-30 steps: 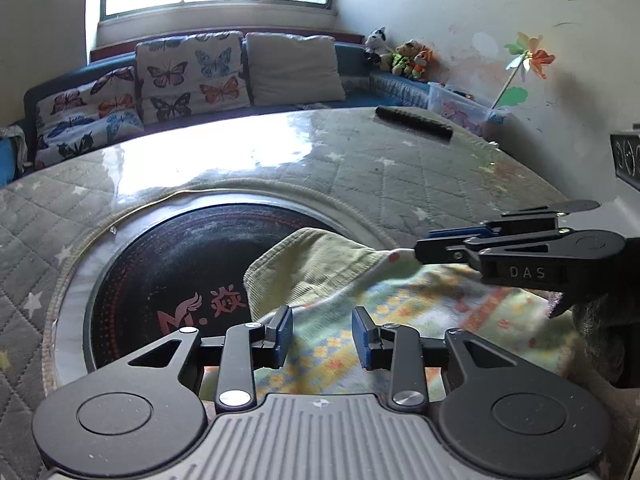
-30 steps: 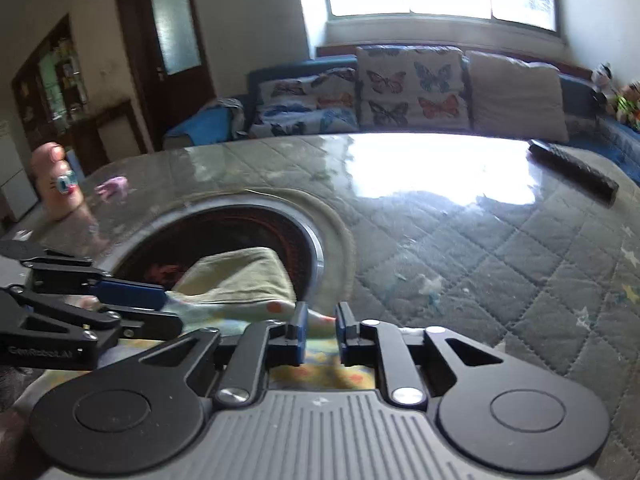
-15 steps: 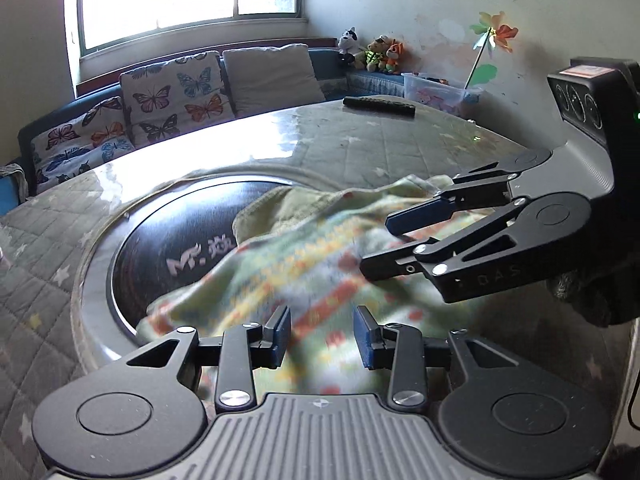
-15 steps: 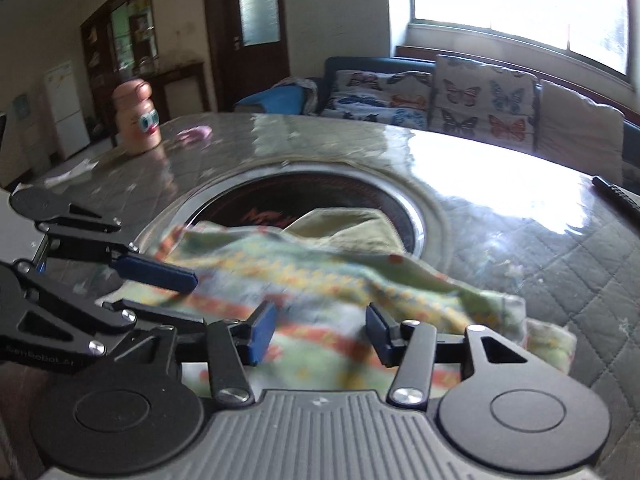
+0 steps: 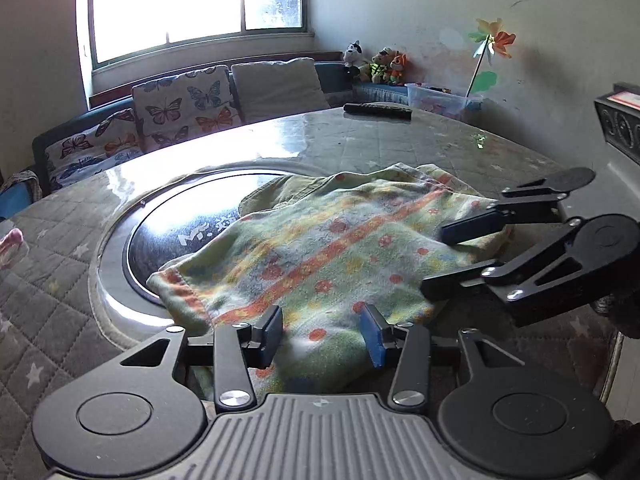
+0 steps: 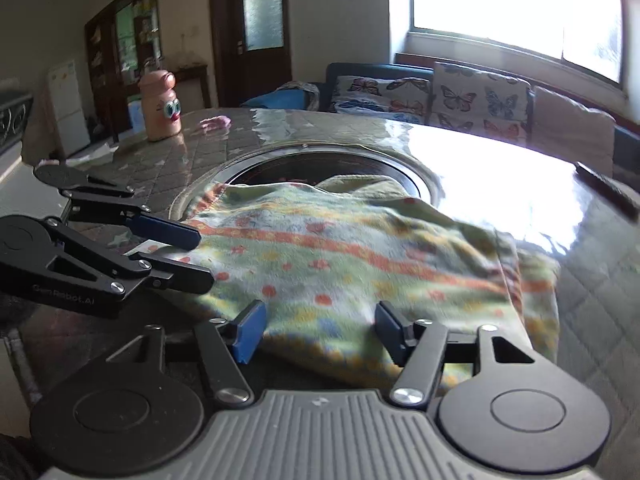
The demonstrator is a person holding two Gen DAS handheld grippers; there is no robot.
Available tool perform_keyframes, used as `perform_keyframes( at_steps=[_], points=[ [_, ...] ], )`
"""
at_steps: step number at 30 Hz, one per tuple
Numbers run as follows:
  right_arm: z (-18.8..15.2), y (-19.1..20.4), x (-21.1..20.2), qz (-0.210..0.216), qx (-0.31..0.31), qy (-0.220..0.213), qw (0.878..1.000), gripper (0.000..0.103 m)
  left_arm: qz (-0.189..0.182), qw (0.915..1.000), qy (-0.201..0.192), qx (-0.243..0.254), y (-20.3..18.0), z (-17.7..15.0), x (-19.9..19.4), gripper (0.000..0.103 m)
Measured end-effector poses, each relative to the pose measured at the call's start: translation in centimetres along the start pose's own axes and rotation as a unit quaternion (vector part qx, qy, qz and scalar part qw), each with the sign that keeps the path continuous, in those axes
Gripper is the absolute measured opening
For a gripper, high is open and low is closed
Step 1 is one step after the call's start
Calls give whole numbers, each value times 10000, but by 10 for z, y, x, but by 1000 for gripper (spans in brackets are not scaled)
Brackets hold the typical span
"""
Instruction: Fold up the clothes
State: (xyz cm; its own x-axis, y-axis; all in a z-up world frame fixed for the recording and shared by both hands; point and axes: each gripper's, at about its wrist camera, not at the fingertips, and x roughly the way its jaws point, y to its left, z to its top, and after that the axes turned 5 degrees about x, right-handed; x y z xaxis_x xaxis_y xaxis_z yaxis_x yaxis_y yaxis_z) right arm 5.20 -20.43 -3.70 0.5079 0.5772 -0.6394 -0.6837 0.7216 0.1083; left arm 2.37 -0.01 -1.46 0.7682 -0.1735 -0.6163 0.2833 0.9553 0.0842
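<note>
A pale green cloth (image 5: 328, 248) with orange stripes and red dots lies folded on the round table, partly over the dark glass hob. It also shows in the right wrist view (image 6: 360, 260). My left gripper (image 5: 320, 334) is open, its jaws apart just above the cloth's near edge. My right gripper (image 6: 318, 330) is open too, above the cloth's near edge. Each gripper shows in the other's view: the right gripper (image 5: 444, 260) at the cloth's right side, the left gripper (image 6: 200, 254) at its left side, both open.
The quilted table cover (image 5: 52, 300) surrounds a round dark hob (image 5: 180, 228). A black remote (image 5: 378, 111) lies at the far edge. A pink bottle with eyes (image 6: 161, 106) stands far left. A sofa with butterfly cushions (image 5: 184, 108) is behind the table.
Both grippers opened wider and let go of the cloth, then drew back and up. The cloth now lies spread flat in a folded layer on the table.
</note>
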Motion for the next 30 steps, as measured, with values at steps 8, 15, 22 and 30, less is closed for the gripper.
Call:
perform_keyframes(
  at_steps=[8, 15, 22, 30],
  points=[
    [-15, -20, -24, -168, 465, -43, 9988, 77, 21, 9996, -41, -265, 6, -5, -2, 57],
    [-7, -37, -35, -78, 910, -231, 9956, 92, 72, 9994, -44, -334, 7, -6, -3, 62],
    [-17, -59, -32, 59, 1653, -233, 9860, 92, 125, 9992, -26, -383, 11, -10, -7, 72],
    [4, -55, -30, 74, 1424, -575, 9881, 103, 218, 9987, -31, -449, 14, -8, -8, 84]
  ],
)
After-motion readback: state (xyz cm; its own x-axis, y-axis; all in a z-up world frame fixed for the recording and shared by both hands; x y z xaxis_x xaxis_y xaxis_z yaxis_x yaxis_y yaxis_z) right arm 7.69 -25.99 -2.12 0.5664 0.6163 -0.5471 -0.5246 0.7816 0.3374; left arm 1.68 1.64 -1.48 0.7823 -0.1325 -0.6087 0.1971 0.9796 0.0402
